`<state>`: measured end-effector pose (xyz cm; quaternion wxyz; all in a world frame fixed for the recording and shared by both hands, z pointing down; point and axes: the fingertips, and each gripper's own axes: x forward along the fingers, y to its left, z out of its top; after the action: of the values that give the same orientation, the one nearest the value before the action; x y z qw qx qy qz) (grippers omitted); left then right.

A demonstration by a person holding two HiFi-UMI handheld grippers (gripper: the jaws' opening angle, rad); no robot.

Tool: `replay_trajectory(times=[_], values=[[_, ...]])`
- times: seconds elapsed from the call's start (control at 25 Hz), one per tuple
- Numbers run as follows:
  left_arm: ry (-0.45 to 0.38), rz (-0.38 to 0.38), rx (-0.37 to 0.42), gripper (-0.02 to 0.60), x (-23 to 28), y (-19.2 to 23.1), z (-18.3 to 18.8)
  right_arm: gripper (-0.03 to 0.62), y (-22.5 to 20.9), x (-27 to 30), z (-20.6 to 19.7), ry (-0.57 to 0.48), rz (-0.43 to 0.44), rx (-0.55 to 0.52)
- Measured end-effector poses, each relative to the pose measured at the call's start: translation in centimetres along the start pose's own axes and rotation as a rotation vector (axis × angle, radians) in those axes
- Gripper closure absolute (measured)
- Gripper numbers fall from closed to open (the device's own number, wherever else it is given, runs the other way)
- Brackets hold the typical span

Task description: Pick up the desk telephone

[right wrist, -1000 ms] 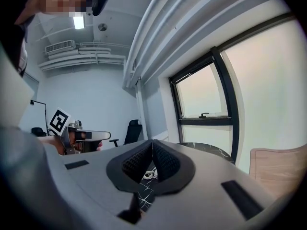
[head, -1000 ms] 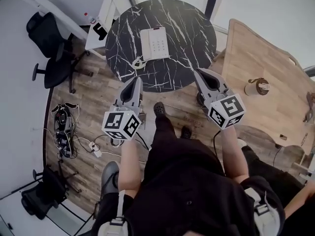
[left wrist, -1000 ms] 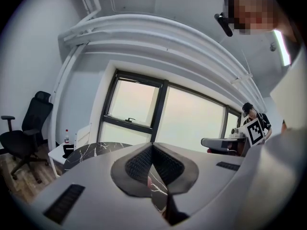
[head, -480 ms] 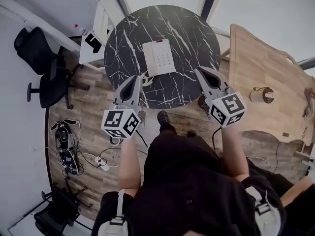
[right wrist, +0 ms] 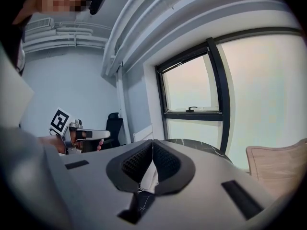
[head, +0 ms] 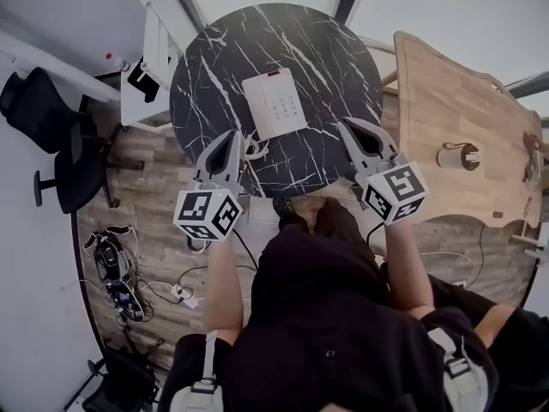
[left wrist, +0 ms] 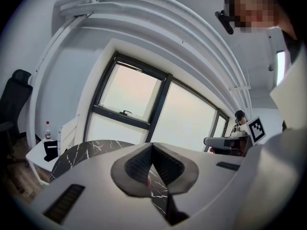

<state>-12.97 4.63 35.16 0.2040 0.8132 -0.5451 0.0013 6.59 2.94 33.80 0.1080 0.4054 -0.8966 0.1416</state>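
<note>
Desk telephone (head: 274,103) lay flat on the round table (head: 330,45), about mid-top and a little toward our side, keypad up. Its curled cord (head: 251,149) trailed off the near-left corner toward the table edge.

Left gripper (head: 232,136): jaws pressed together, nothing between them. It hung over the near edge of the table, just beside the cord and short of the telephone. Right gripper (head: 350,128): jaws likewise together and empty, over the near edge on the telephone's other side, apart from it. In the right gripper view, a white patch that we took for the telephone showed past the closed pads (right wrist: 144,163).

Risks as we judged them:
- Both pairs of jaws were closed. Reaching the telephone like this would shove it across the smooth marble rather than grasp it.
- The body looked broad and low. A single jaw pair might not span it, and a pinch on one edge alone could let it pivot and drop.
- A squeeze from two sides with uneven timing could slide it away from the first gripper to arrive.
- The left gripper sat close to the cord, so the jaws might catch the coil instead of the body, or the cord might drag on the lift.
- Any part resting loose on the body could slip off if the lift tilted.
</note>
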Motion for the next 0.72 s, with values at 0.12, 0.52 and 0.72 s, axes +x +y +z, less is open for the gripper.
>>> replay_trajectory(times=[0.12, 0.52, 0.72], values=[[0.025, -0.009, -0.018, 0.566, 0.6, 0.2, -1.1, 0.563, -0.4, -0.1, -1.0, 0.031, -0.015, 0.008], [0.080, 0.049, -0.049, 0.566, 1.8, 1.9, -3.1, 0.563, -1.8, 2.9, -2.9, 0.113, 0.022, 0.014], [0.082, 0.096, -0.055, 0.565, 3.8, 3.0, -2.8, 0.562, -3.7, 5.5, -2.7, 0.131, 0.051, 0.023]])
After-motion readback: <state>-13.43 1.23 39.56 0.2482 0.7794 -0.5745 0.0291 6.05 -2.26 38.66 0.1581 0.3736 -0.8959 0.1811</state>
